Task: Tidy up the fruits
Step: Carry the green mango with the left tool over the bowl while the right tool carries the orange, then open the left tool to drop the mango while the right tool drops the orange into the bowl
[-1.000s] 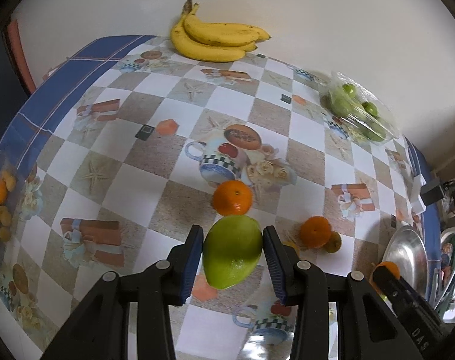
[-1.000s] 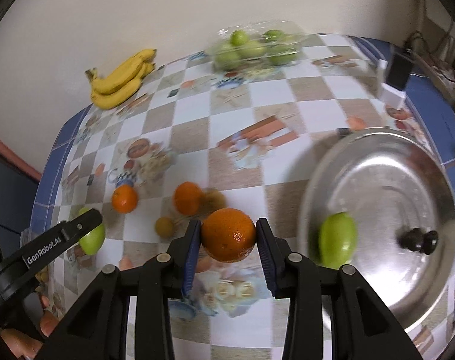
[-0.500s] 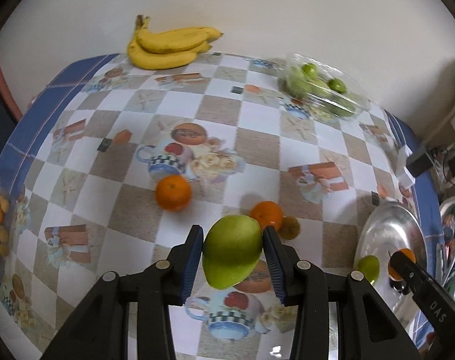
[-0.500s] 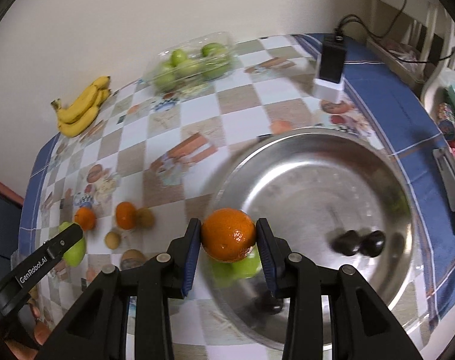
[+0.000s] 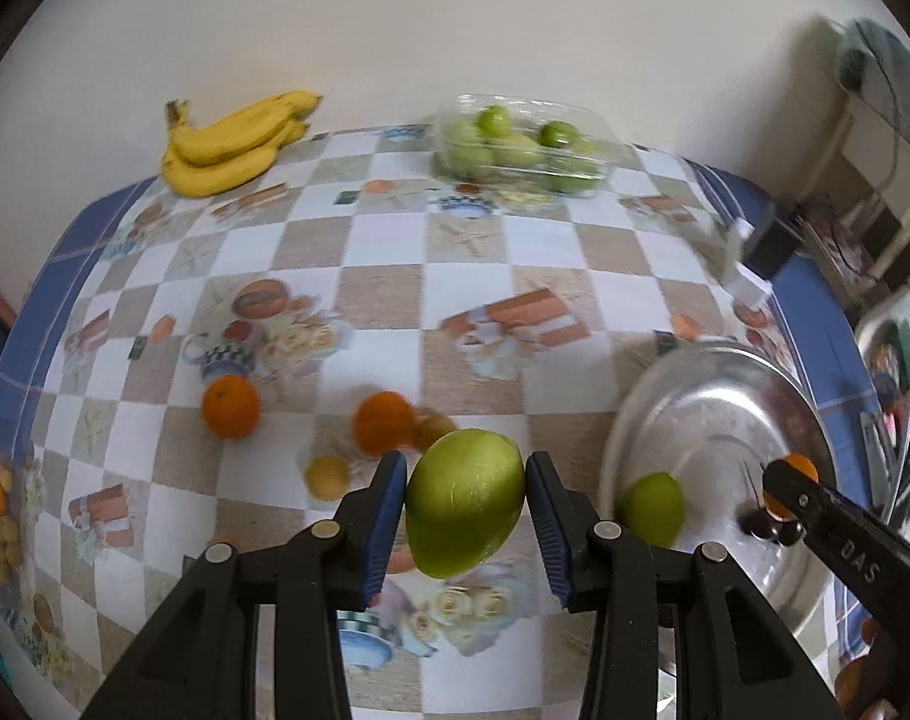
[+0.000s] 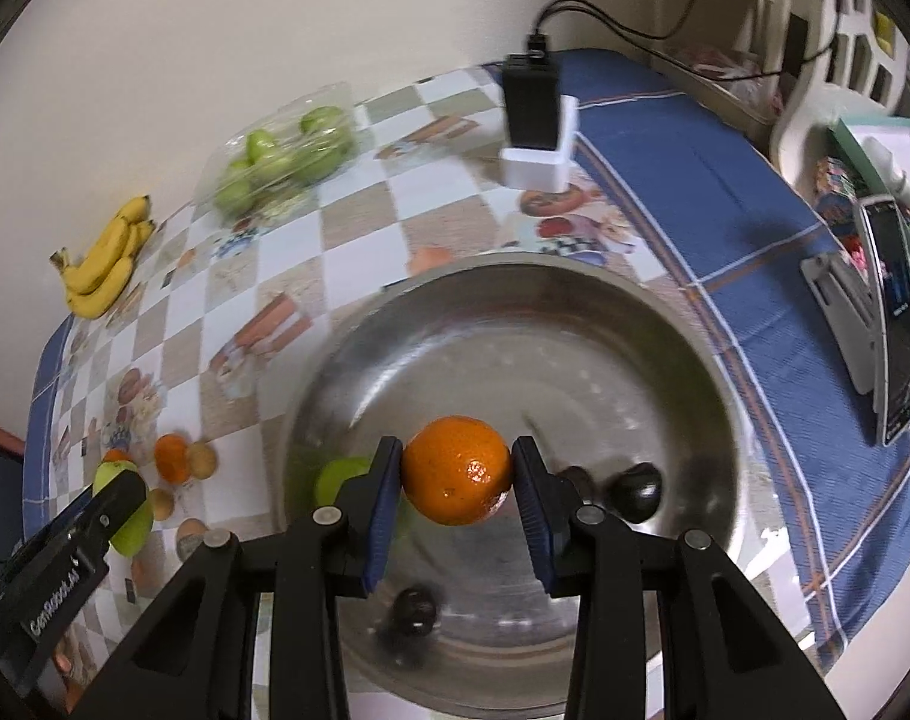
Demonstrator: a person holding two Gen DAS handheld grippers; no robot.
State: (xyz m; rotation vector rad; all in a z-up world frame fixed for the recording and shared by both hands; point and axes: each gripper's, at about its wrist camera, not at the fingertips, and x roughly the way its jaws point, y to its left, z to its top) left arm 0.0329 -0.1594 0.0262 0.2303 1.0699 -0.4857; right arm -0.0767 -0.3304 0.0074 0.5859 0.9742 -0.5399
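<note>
A table (image 5: pixel 389 246) with a checkered cloth, blue at its edges, filled both views and ran back to a pale wall. On its right side sat a wide metal bowl (image 6: pixel 575 324) — the biggest thing on it. Inside the bowl lay a small green fruit (image 5: pixel 653 509) near the left wall and a few dark round fruits (image 6: pixel 635 491), blurred, toward the middle and front.

At the far edge of the table, against the wall, a bunch of bananas (image 5: pixel 233 141) lay on the left, and a clear plastic box of green fruit (image 5: pixel 518 147) stood to its right, well apart from it. A black device in a white stand (image 6: pixel 536 132) stood beyond the bowl.

My left gripper (image 5: pixel 466 516) was clamped on a large green mango (image 5: pixel 464 501), held above the cloth just left of the bowl. My right gripper (image 6: pixel 457 483) was clamped on an orange (image 6: pixel 457 470), held over the inside of the bowl.

On the cloth beyond the mango lay two more oranges — one (image 5: pixel 231 407) further left, one (image 5: pixel 386 423) touching a small brown fruit (image 5: pixel 436 429) — and a small yellow fruit (image 5: pixel 328 478) nearer to me.
</note>
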